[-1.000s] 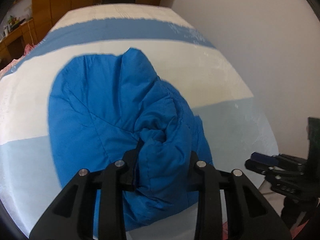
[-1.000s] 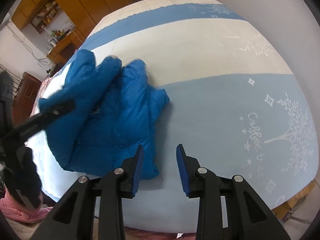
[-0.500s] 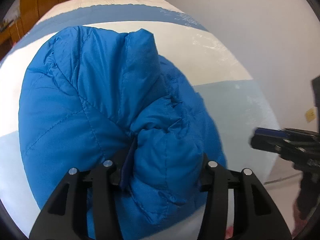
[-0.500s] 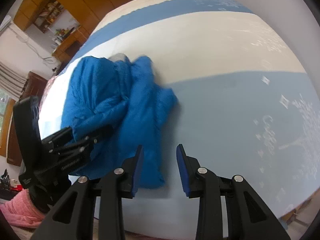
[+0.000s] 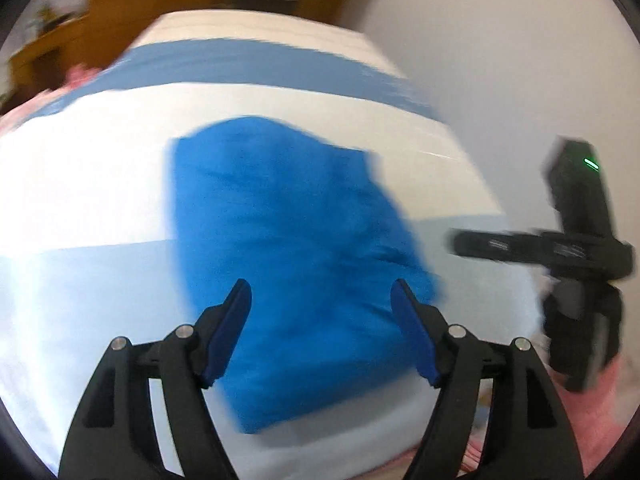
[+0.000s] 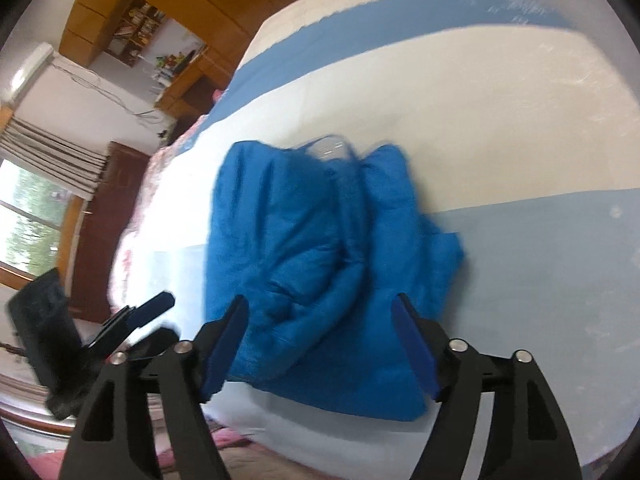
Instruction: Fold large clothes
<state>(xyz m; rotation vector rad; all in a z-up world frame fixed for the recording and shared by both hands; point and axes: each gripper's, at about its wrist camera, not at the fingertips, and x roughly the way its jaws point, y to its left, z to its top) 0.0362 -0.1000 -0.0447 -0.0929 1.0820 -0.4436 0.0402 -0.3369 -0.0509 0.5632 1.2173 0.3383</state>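
**Two wrist views over one bed**

Each fisheye camera sits behind its own hand-held gripper, looking steeply down along the fingers from close above the bed's near edge. Both share the crumpled bright blue quilted jacket [image 5: 296, 248] [image 6: 320, 256] on the blue-and-white striped bedsheet [image 5: 88, 184] [image 6: 500, 128]. The left view is motion-blurred, with the right hand-held gripper [image 5: 460, 240] at its right edge; the right view catches the left hand-held gripper [image 6: 162, 314] at lower left.

A bright blue quilted puffer jacket [image 6: 320, 264] lies folded into a bunched bundle, collar toward twelve o'clock.
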